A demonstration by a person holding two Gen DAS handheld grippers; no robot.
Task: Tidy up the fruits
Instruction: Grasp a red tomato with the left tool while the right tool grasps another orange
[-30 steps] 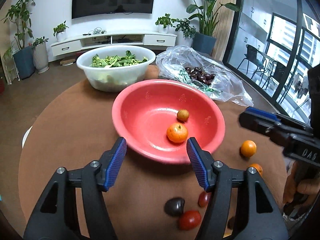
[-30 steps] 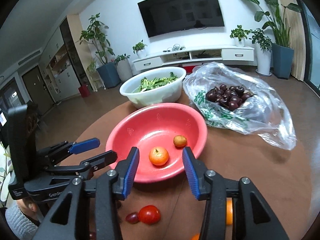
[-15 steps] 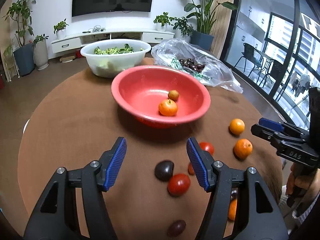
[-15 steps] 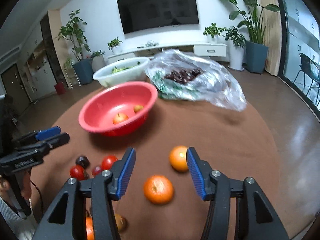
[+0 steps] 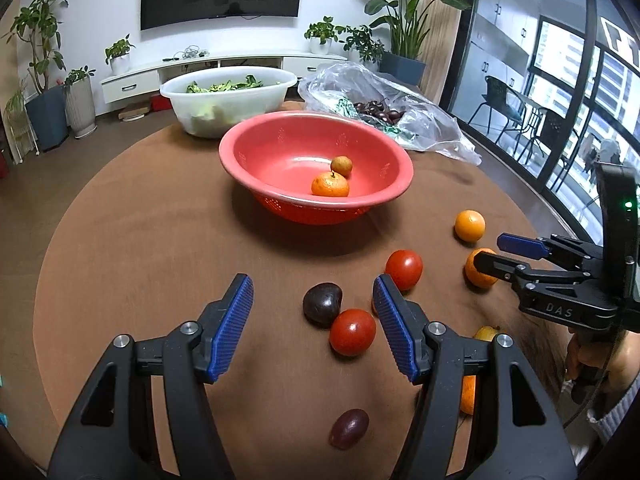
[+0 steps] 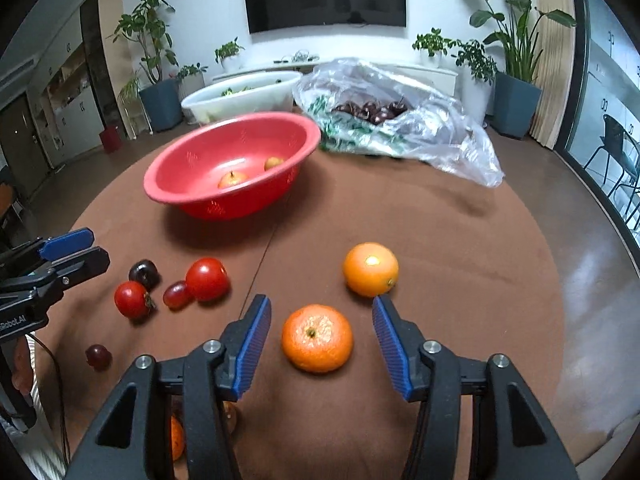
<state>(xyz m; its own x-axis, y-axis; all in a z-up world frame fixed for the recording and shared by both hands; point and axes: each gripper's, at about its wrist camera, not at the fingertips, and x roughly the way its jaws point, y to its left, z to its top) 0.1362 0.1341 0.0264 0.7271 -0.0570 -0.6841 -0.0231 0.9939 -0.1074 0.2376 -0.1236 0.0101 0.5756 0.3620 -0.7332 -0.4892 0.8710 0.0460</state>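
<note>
Two black clamp-style grippers with ribbed blue pads hang over a round table covered in matte brown cloth. The left gripper has its jaws spread and grasps nothing; between its pads lie a dark purple, heart-shaped plum and a glossy round red tomato, which touch each other but neither pad. A second smooth red tomato sits just beyond the right pad, and an oval dark grape lies nearer the camera.

The right gripper is likewise released, its jaws apart on either side of a dimpled, slightly flattened orange mandarin with a small green stem scar; gaps show on both sides. A smoother, shiny round orange rests on the cloth just beyond its right pad.

Farther back stands a round red plastic colander bowl with perforated walls, holding one pebbly mandarin and a small tan round fruit touching it. Behind it are a white translucent plastic basin of leafy greens and a crinkled clear plastic bag of dark cherries.
</note>
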